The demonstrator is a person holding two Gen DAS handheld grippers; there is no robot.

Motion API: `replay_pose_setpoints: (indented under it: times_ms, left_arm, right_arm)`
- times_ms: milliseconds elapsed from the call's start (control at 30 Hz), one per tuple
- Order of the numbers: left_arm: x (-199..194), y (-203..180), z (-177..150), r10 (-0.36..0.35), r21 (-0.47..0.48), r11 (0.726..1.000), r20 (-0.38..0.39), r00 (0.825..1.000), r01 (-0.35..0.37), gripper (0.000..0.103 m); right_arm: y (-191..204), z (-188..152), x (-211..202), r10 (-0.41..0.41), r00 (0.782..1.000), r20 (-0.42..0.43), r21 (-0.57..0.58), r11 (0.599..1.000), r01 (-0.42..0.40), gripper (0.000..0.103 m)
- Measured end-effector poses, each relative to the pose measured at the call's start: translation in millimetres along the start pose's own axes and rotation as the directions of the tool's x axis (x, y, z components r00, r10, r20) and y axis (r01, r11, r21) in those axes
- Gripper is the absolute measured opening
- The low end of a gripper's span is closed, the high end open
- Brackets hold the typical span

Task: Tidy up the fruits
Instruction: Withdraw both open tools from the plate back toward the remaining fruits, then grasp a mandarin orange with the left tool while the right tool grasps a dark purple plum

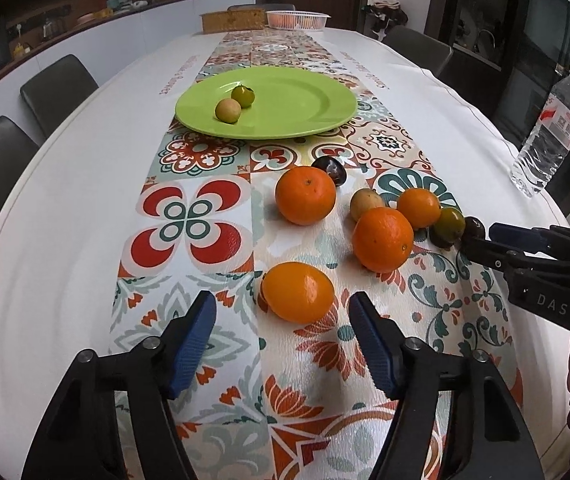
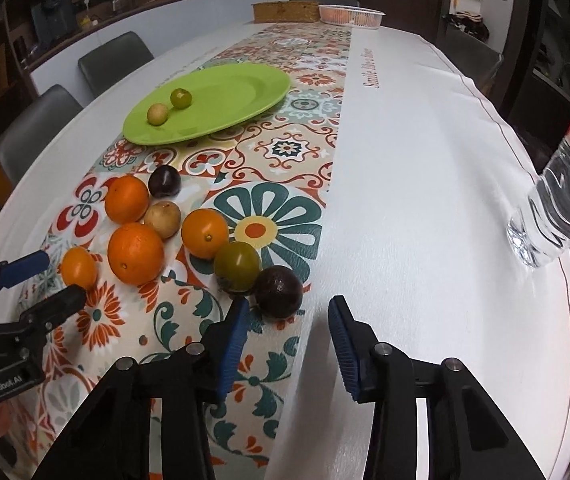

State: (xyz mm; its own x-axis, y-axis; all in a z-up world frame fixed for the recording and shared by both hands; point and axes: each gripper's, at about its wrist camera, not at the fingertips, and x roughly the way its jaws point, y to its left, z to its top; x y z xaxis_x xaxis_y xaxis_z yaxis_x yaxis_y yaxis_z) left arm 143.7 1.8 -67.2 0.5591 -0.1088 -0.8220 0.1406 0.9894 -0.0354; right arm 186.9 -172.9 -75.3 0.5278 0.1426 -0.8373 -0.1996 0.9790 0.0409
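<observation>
Green plate (image 1: 285,120) sits on the patterned runner (image 1: 205,216) of the worktop (image 1: 65,200), carrying two small fruits: a tan one (image 1: 228,111) and a green one (image 1: 243,96), side by side; nearer the cameras, loose fruit lies in a cluster on the runner, apart from the plate; cluster contents: three oranges (image 1: 305,195), (image 1: 382,239), (image 1: 418,208), a tan fruit (image 1: 366,203), a green fruit (image 2: 237,266), two dark fruits (image 2: 164,181), (image 2: 278,291), and a small orange (image 1: 298,292) set closest.

Left hand-held gripper (image 1: 283,344): jaws apart, nothing clamped; the small orange lies just ahead of the blue pads (image 1: 193,348), between their lines, untouched.

Right hand-held gripper (image 2: 289,344): jaws apart, nothing clamped; the nearer dark fruit lies just ahead of the left pad, beside the green fruit; contact not seen.

Clear water bottle (image 1: 551,128) stands near the worktop's right edge, well apart from the fruit; a pale basket (image 1: 298,20) and a brown box (image 1: 233,21) stand at the far end.
</observation>
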Motion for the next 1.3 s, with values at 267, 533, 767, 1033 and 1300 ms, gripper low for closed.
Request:
replay_pose_setpoints:
  times_ms: [267,533,767,1033,1300]
  left_arm:
    - [10.0,-0.8,3.8,-0.048,-0.014,0.999,-0.028,0.998,0.048,0.039]
    - [10.9,-5.5,2.9,-0.039,0.01,0.999,-0.022,0.999,0.039,0.037]
    - [-1.0,-10.3,3.0,-0.046,0.025,0.999,0.001,0.999,0.046,0.037]
    - [-25.8,-16.7,8.1,-0.064,0.04,0.997,0.057,0.996,0.062,0.037]
    - [-48.8,-22.4,19.4,-0.066,0.067,0.996,0.126,0.99,0.058,0.037]
  right_arm:
    - [1.8,4.3,7.1,0.007,1.0,-0.006,-0.021,1.0,-0.007,0.031]
    - [1.1,2.5,7.3,0.025,1.0,-0.001,-0.024,0.999,-0.025,0.027]
    - [0.3,-1.4,-1.5,0.039,0.999,0.01,-0.013,0.999,-0.039,0.027]
    - [5.0,-1.5,-23.5,0.076,0.996,0.054,-0.019,0.997,-0.075,0.027]
    - [11.8,6.6,-46.6,0.119,0.986,0.119,-0.038,0.993,-0.115,0.027]
